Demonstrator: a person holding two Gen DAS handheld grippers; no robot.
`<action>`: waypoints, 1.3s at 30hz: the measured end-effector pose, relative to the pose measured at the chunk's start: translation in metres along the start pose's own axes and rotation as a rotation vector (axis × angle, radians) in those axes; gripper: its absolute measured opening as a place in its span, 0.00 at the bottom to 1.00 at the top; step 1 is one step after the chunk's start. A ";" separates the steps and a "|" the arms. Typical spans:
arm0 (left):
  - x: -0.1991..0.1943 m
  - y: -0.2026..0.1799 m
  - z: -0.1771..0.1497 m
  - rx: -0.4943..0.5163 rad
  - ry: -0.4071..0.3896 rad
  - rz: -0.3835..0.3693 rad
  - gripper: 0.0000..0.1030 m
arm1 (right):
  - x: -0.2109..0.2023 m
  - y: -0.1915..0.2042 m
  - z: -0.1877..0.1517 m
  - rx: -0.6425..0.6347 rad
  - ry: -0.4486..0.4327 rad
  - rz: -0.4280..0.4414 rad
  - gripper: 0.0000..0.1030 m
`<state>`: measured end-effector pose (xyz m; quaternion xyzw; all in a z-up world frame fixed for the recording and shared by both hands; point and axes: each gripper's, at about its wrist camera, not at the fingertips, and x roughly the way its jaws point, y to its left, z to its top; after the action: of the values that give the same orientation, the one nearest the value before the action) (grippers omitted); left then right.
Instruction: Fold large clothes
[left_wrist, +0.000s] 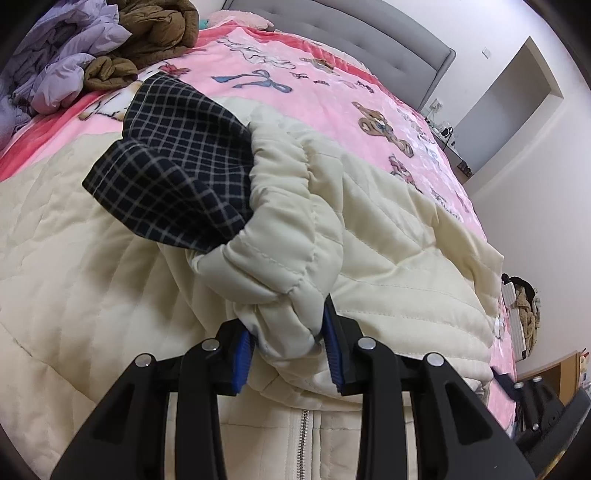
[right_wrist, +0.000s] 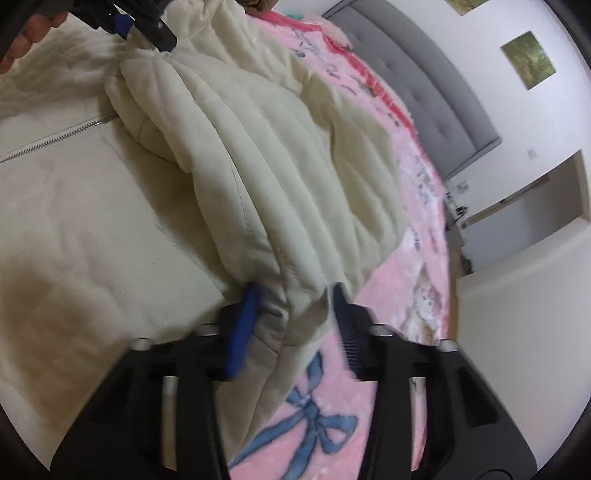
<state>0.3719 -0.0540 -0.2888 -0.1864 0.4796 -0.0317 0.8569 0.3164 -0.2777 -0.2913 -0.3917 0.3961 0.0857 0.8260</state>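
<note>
A cream quilted jacket (left_wrist: 388, 258) lies spread on the bed, its dark plaid lining (left_wrist: 177, 166) turned out at the far end and its zipper (left_wrist: 303, 443) close below me. My left gripper (left_wrist: 288, 325) is shut on a bunched fold of the cream fabric, held a little above the jacket. In the right wrist view my right gripper (right_wrist: 295, 291) is shut on a thick folded edge of the jacket (right_wrist: 258, 147), right at the border with the pink blanket. The left gripper (right_wrist: 147, 38) shows at the top left there, with a hand (right_wrist: 26, 33) behind it.
A pink printed blanket (left_wrist: 332, 92) covers the bed, with a grey headboard (left_wrist: 369, 33) behind. Lilac clothes (left_wrist: 55, 66) and brown clothes (left_wrist: 155, 33) are piled at the far left corner. A cluttered bedside table (left_wrist: 447, 136) stands by the wall on the right.
</note>
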 end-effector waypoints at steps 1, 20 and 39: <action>-0.001 -0.002 0.001 0.000 0.004 0.003 0.31 | 0.002 -0.004 0.000 0.024 0.008 0.019 0.18; 0.007 -0.028 -0.033 -0.014 0.007 -0.088 0.44 | 0.007 -0.079 -0.047 0.525 0.105 0.125 0.52; -0.023 -0.018 -0.039 0.044 -0.031 -0.078 0.45 | 0.146 -0.222 0.102 0.840 0.631 0.555 0.58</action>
<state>0.3290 -0.0766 -0.2826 -0.1868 0.4579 -0.0728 0.8661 0.5742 -0.3800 -0.2295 0.0803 0.7101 0.0139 0.6994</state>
